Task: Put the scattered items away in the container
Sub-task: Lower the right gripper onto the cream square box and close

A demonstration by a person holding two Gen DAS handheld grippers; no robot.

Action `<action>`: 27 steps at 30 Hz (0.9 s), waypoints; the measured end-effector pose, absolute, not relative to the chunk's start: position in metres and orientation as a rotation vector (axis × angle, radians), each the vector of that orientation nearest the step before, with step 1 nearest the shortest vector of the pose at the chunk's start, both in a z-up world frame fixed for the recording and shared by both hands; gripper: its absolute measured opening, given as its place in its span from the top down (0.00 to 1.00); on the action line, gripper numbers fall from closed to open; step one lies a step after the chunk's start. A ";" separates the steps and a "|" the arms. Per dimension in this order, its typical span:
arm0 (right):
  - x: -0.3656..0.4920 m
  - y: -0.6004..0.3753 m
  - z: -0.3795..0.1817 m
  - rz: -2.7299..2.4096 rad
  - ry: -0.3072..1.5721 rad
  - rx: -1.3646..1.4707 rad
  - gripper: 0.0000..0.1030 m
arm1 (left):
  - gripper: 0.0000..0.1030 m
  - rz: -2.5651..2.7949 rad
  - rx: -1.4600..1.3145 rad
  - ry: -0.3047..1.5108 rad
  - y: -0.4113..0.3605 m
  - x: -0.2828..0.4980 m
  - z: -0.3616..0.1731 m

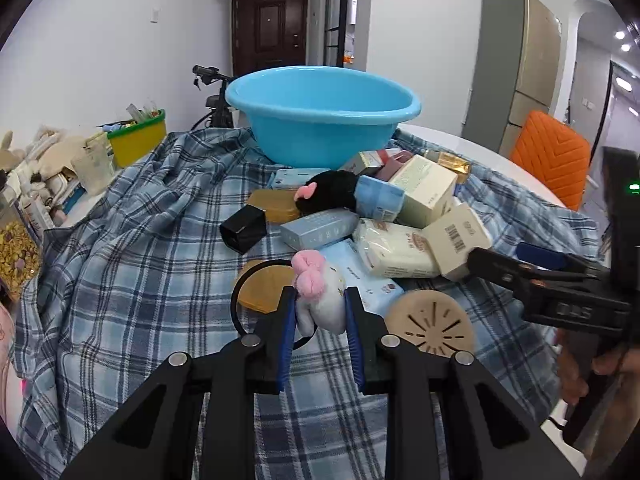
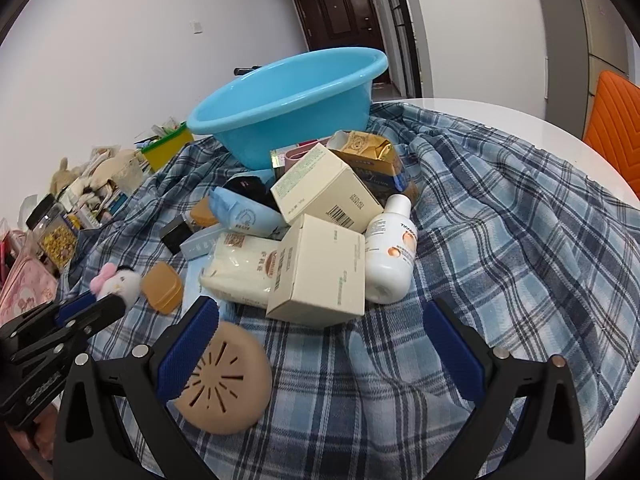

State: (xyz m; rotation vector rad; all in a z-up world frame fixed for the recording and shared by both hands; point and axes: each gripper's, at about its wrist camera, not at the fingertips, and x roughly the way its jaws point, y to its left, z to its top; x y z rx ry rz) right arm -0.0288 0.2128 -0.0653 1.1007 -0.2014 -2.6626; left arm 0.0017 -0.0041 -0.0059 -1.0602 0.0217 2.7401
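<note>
now left tool grips plush toy.

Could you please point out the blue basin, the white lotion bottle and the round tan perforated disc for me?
blue basin [image 1: 320, 136]: left wrist view, on its outer front wall.
white lotion bottle [image 2: 390, 256]: right wrist view, on the middle of its body.
round tan perforated disc [image 2: 228, 388]: right wrist view, on its slotted face.

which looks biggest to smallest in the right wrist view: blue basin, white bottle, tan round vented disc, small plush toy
1. blue basin
2. tan round vented disc, though nearness to the camera inflates it
3. white bottle
4. small plush toy, clamped in the left gripper
</note>
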 end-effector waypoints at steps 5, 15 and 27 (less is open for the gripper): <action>-0.040 0.211 -0.073 -2.646 -0.230 1.133 0.06 | 0.76 2.748 -1.040 0.029 -0.003 0.005 -0.001; -0.013 0.204 -0.063 -2.622 -0.102 1.071 0.58 | 0.75 2.719 -1.070 -0.010 -0.005 0.001 -0.007; -0.020 0.183 -0.077 -2.637 0.067 1.106 0.27 | 0.75 2.703 -1.064 0.025 0.004 0.005 -0.008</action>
